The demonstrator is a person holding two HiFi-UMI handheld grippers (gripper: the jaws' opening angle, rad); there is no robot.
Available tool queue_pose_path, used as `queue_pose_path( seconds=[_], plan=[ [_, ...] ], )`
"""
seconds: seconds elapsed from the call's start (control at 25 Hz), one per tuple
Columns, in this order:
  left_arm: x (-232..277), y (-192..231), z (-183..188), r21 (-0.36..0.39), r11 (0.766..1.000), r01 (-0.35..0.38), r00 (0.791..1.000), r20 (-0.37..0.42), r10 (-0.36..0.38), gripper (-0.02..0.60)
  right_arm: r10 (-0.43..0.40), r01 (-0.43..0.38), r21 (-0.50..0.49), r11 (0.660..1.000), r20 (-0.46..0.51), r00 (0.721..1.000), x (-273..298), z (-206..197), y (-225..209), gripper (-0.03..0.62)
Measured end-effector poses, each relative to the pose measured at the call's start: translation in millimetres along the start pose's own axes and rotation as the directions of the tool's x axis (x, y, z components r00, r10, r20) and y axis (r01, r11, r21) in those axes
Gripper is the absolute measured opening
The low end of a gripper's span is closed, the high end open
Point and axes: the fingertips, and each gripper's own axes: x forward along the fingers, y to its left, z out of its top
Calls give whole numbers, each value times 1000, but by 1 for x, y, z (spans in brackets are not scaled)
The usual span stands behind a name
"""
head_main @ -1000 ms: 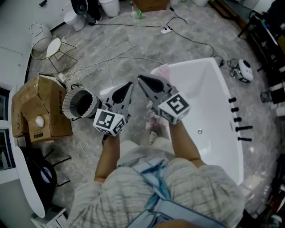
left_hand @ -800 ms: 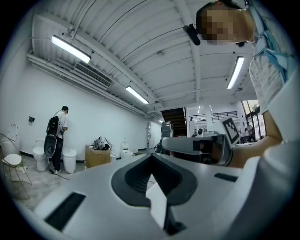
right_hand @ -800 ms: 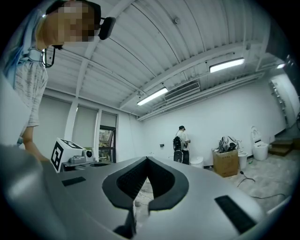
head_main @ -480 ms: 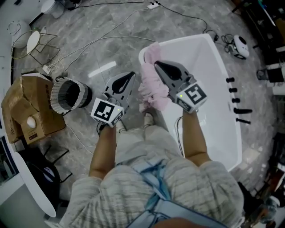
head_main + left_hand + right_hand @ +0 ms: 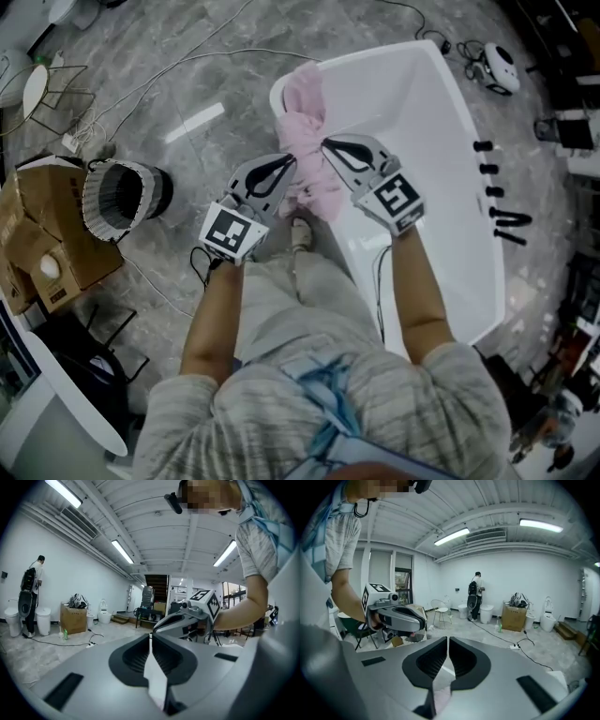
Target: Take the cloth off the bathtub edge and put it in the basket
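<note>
A pink cloth (image 5: pixel 307 117) hangs over the near end rim of the white bathtub (image 5: pixel 441 122). In the head view my left gripper (image 5: pixel 292 158) is shut and empty, with its tip against the cloth's left side. On the cloth's right my right gripper (image 5: pixel 325 144) is shut too, over the tub's rim. Each gripper view shows closed jaws with nothing between them: left gripper (image 5: pixel 150 635), right gripper (image 5: pixel 447 639). A bit of pink cloth (image 5: pixel 440 696) shows under the right jaws. The basket (image 5: pixel 120 199) lies on its side on the floor to the left.
A cardboard box (image 5: pixel 37 246) stands left of the basket, with a wire chair (image 5: pixel 52 89) behind it. Cables (image 5: pixel 202 61) cross the marble floor. Black taps (image 5: pixel 499 204) line the tub's right rim. A person (image 5: pixel 476 601) stands far off by toilets.
Both grippers have come down and forward from in front of the body to the cloth on the tub's rim. Both stay shut.
</note>
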Motion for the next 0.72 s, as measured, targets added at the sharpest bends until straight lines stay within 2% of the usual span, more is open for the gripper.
queue_pose_path(
  seconds=[0.12, 0.24, 0.36, 0.44, 0.72],
  plan=[
    [8, -1, -29, 1, 1000, 23, 999, -50, -23, 3, 10, -12, -46, 999, -33, 999, 10, -19, 2, 5],
    [13, -1, -56, -13, 1000, 27, 995, -99, -29, 5, 39, -54, -127, 990, -124, 991, 18, -45, 6, 6],
    [19, -2, -81, -24, 999, 43, 987, -157, -46, 9, 53, -111, -225, 968, -249, 967, 23, -72, 6, 6],
    [23, -2, -98, -31, 998, 58, 978, -197, -63, 29, 45, -124, -257, 958, -290, 956, 28, -92, 3, 6],
    [30, -9, -155, -58, 994, 96, 941, -319, -110, 95, 85, -231, -287, 930, -443, 892, 45, -146, 2, 9]
  ],
)
